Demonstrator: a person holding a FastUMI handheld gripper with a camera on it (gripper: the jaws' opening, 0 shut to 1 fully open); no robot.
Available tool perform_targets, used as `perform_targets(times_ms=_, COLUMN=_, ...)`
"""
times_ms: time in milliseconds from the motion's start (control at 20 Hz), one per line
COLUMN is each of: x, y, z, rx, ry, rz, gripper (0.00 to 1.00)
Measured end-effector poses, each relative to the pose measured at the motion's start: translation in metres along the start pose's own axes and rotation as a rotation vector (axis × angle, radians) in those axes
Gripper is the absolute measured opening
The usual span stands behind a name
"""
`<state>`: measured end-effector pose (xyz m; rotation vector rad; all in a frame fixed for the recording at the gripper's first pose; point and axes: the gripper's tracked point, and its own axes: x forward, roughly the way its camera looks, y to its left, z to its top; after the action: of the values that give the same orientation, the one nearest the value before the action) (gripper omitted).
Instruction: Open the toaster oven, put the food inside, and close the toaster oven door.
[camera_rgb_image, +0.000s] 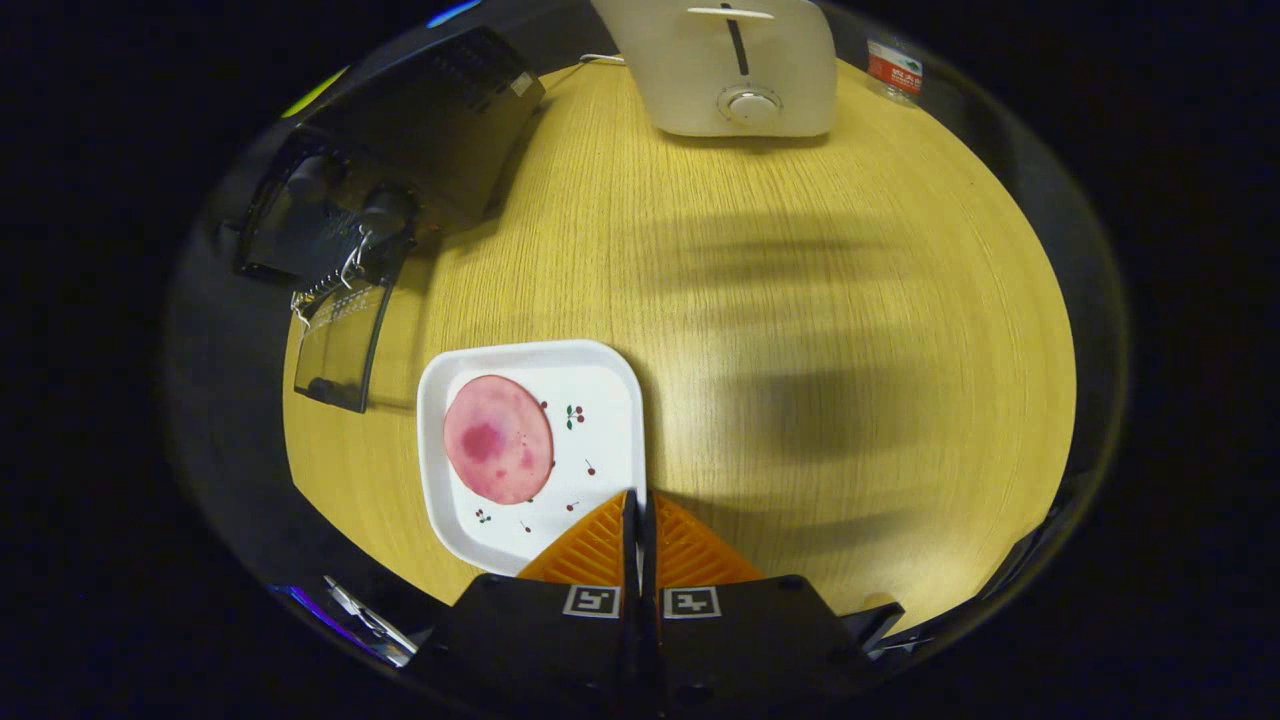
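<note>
In the gripper view, the tool (640, 510) is seen from above over a pale wooden bench (800, 300), with its two fingers pressed together so that no gap is left between them and nothing is held. The fingertips are placed at the near right corner of a white square plate (610, 400), which is decorated with small cherry prints; whether the plate is touched by them cannot be told. On the left half of that plate a round pink slice of food (498, 439) is laid flat, just ahead of the fingers and to their left. Farther off and to the left, at the bench's left edge, a black toaster oven (420, 130) is set, and its glass door (340, 345) is folded down open toward the plate, with a wire rack (335, 280) seen at the opening. At the far side of the bench, a white pop-up toaster (735, 65) with a round dial is stood, well apart from the plate. To the right of it, past the far edge, a small bottle with a red label (893, 68) is seen.
</note>
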<state>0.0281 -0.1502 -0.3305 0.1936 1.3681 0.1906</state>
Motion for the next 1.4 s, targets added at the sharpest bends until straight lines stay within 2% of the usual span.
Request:
perform_targets(times_ms=350, x=-0.008, y=0.018, z=-0.002, rx=0.214, ry=-0.011, rz=0.196, gripper=0.02)
perform_targets(times_ms=550, x=-0.022, y=0.025, z=0.004, rx=0.270, ry=-0.029, rz=0.261, gripper=0.02)
perform_targets(times_ms=900, x=-0.062, y=0.036, z=0.004, rx=0.307, ry=-0.097, rz=0.319, gripper=0.02)
perform_targets(times_ms=1100, x=-0.084, y=0.056, z=-0.014, rx=0.305, ry=-0.150, rz=0.318, gripper=0.02)
perform_targets(times_ms=1400, x=-0.111, y=0.099, z=-0.042, rx=0.318, ry=-0.211, rz=0.360, gripper=0.02)
